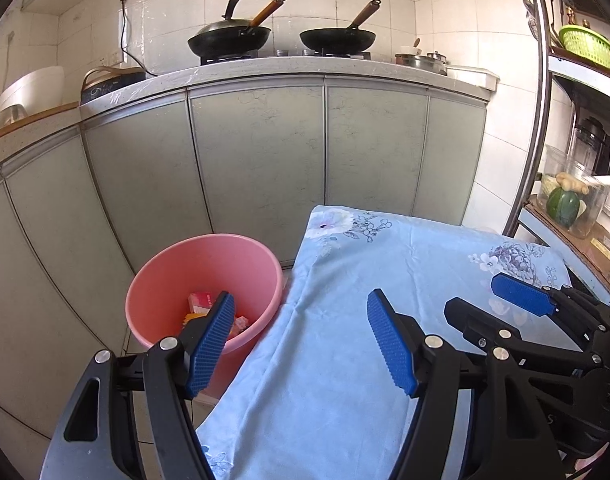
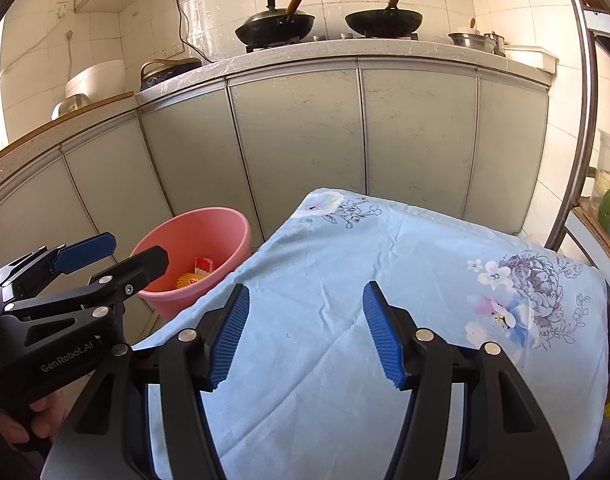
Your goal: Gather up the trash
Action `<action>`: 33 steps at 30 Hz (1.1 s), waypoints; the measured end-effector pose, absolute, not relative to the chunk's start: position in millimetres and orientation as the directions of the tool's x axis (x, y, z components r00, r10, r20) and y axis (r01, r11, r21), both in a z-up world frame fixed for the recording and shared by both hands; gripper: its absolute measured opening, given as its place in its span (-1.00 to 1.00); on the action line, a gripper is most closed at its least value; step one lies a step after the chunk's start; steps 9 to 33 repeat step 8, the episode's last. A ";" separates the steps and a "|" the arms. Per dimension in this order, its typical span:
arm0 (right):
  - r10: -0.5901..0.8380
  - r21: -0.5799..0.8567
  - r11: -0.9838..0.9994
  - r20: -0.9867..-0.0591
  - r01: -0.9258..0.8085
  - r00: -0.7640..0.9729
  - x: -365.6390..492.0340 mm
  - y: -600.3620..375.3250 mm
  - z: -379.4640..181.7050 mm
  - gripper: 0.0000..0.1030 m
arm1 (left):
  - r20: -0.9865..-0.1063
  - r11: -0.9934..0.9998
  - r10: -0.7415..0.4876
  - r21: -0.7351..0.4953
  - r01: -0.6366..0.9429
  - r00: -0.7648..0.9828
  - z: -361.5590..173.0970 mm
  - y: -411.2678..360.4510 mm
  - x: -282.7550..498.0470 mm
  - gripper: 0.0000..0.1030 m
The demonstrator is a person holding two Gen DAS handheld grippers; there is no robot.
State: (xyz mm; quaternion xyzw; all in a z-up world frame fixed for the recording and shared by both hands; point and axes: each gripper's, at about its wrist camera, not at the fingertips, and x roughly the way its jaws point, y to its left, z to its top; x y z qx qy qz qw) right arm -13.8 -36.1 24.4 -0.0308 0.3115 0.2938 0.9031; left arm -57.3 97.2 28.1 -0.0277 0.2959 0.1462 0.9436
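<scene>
A pink bucket (image 1: 165,280) stands on the floor left of the table and holds trash: a red and white packet (image 1: 203,302) and a yellow foam net (image 2: 189,280). My left gripper (image 1: 301,336) hovers over the table's left edge beside the bucket, its jaws open and nothing between them. My right gripper (image 2: 307,332) is open over the light-blue floral cloth (image 2: 345,264), also holding nothing. Each gripper shows in the other's view: the left gripper (image 2: 141,249) in front of the bucket (image 2: 177,240), the right gripper (image 1: 469,295) over the cloth (image 1: 345,264). I see no loose trash on the cloth.
Grey cabinet doors (image 1: 257,152) run behind the bucket and table, with two woks (image 1: 229,38) on the stove above. A metal rack (image 1: 539,120) with vegetables and a green basket (image 1: 589,46) stands at the right. A person's hand (image 2: 41,420) holds the left gripper.
</scene>
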 end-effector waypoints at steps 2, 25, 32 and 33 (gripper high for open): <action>0.502 0.128 0.832 -0.585 -0.539 0.636 -11.8 -40.6 22.1 0.16 | -0.576 0.961 0.243 0.034 -0.275 0.780 26.3 93.9 -52.4 0.31; 0.458 0.130 0.865 -0.600 -0.485 0.656 -3.2 -62.6 13.1 0.16 | -0.599 0.978 0.193 0.051 -0.204 0.777 18.2 77.3 -31.8 0.31; 0.458 0.130 0.865 -0.600 -0.485 0.656 -3.2 -62.6 13.1 0.16 | -0.599 0.978 0.193 0.051 -0.204 0.777 18.2 77.3 -31.8 0.31; 0.458 0.130 0.865 -0.600 -0.485 0.656 -3.2 -62.6 13.1 0.16 | -0.599 0.978 0.193 0.051 -0.204 0.777 18.2 77.3 -31.8 0.31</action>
